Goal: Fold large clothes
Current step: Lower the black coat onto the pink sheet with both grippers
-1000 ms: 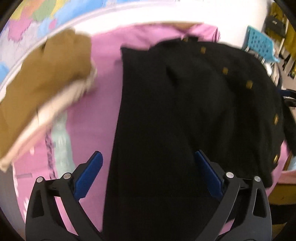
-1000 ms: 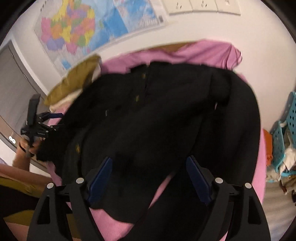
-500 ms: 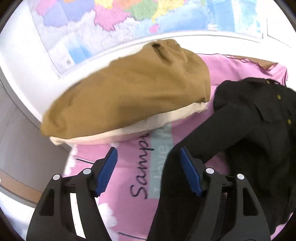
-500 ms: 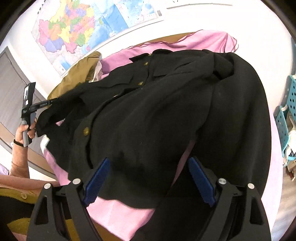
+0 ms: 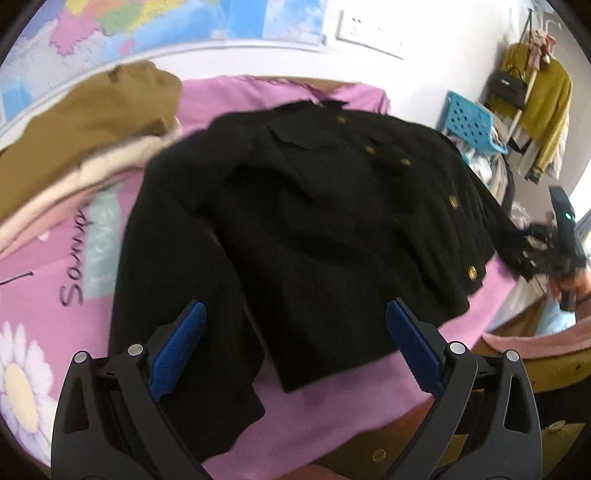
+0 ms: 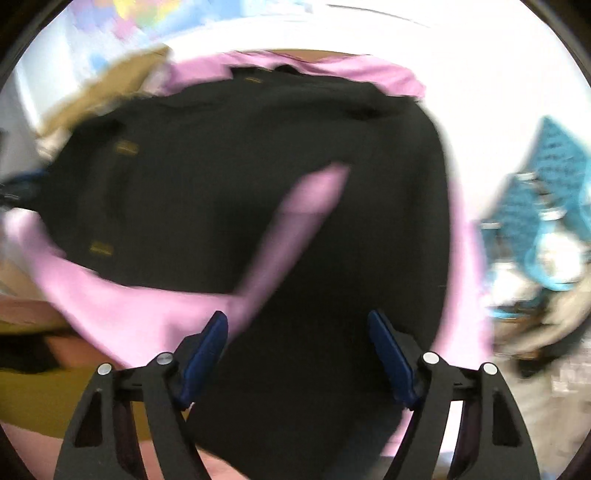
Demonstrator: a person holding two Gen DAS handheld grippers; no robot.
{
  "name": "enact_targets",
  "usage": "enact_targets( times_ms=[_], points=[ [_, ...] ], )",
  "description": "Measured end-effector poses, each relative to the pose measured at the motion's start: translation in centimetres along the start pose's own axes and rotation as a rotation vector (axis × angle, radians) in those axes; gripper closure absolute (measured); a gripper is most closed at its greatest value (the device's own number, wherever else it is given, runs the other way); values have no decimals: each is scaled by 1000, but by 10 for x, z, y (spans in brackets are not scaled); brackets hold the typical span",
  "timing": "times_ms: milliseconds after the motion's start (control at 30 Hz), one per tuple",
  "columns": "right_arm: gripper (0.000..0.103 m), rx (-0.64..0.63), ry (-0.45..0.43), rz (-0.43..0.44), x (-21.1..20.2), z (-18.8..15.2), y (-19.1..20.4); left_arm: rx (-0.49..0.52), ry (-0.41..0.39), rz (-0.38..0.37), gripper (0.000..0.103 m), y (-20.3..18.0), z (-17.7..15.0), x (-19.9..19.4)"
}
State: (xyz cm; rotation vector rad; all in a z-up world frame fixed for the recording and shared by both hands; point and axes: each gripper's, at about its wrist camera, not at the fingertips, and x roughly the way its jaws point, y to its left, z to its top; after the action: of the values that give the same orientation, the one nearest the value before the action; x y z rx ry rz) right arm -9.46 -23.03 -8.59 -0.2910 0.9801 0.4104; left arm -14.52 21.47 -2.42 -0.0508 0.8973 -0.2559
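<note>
A black jacket with gold buttons (image 5: 314, 221) lies spread on a pink cloth (image 5: 332, 413) that covers the table. Its left sleeve runs down toward my left gripper (image 5: 295, 343), which is open and empty just above the sleeve and hem. In the right wrist view, blurred by motion, the jacket (image 6: 221, 184) fills the middle and its right sleeve (image 6: 314, 369) passes between the fingers of my right gripper (image 6: 297, 354), which is open. The right gripper also shows at the far right of the left wrist view (image 5: 565, 236), by the sleeve end.
A folded brown and cream pile (image 5: 81, 125) lies at the back left of the table. A blue perforated basket (image 5: 472, 122) and hanging clothes (image 5: 543, 107) stand at the right. A map (image 5: 147, 18) hangs on the wall behind. The table's front edge (image 5: 406, 443) is near.
My left gripper has swung right from the brown pile to face the whole jacket. My right gripper has moved down close over the right sleeve. The jacket now lies flatter and more spread out.
</note>
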Motion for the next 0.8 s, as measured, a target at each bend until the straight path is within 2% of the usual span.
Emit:
enact_targets(
  times_ms=[67,133,167,200,233,300,333,433,533,567,600,633,667,700,733,800],
  points=[
    [25,112,-11,8,-4,0,-25,6,12,4,6,-2,-2,11],
    [23,148,-19,-87,-9,-2,-36,12,28,13,6,-2,-6,19],
    [23,176,-44,-99,-17,-2,-41,21,27,21,6,-4,-7,17],
    [23,197,-72,-75,-23,-2,-41,39,31,34,6,-6,-8,16],
    [23,209,-117,-10,-31,-2,-38,63,38,48,6,-8,-10,15],
    [23,157,-183,141,-40,1,-17,108,52,78,6,-13,-10,15],
    [23,128,-194,176,-39,2,-7,126,58,89,6,-15,-12,16],
    [23,70,-178,238,-17,9,16,140,53,109,6,-17,-13,17],
    [24,112,-123,288,19,18,22,126,22,126,8,-17,-13,19],
    [35,107,-141,288,20,18,23,115,16,135,13,-17,-12,20],
    [72,102,-146,305,19,20,24,95,13,155,34,-14,-9,21],
    [82,133,-143,371,15,23,21,66,18,180,50,-9,-5,21],
    [85,164,-160,434,9,26,16,41,20,177,52,-4,-2,21],
    [90,173,-187,470,1,29,14,-5,8,149,58,5,3,18],
    [90,184,-229,511,-8,38,9,-44,-10,117,62,12,9,15],
    [93,224,-263,557,-17,54,-2,-81,-24,105,62,20,19,14]
  ],
)
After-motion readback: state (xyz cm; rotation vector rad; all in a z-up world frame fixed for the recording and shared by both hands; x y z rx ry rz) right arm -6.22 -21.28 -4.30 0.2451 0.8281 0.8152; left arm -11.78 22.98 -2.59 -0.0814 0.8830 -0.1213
